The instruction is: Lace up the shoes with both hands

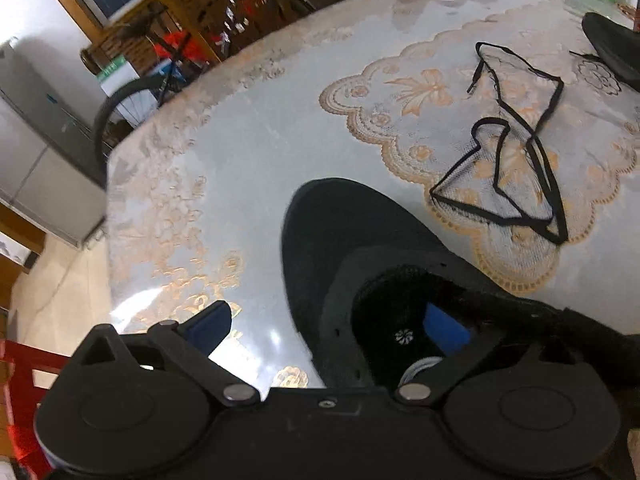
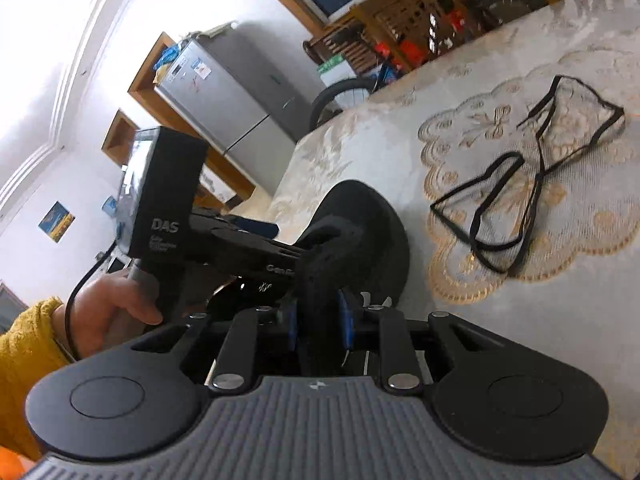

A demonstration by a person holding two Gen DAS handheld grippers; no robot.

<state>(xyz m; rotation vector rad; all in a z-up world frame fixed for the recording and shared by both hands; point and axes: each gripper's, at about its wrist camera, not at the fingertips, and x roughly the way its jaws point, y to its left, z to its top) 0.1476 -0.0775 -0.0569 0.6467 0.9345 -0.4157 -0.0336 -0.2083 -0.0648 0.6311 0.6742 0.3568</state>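
Your right gripper (image 2: 322,320) pinches the black shoe (image 1: 360,240) (its collar); left gripper (image 1: 332,328) spread wide, one finger inside; lace (image 1: 516,148) loose on the table (image 1: 248,152)

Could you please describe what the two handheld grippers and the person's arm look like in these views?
Both grippers are black, with round hinge discs, silver pivot bolts and blue finger pads. The right gripper has a ribbed grey top. The left gripper carries a black box marked "DAS", and a black cable trails from it. The left hand emerges from a fuzzy mustard-yellow sleeve.
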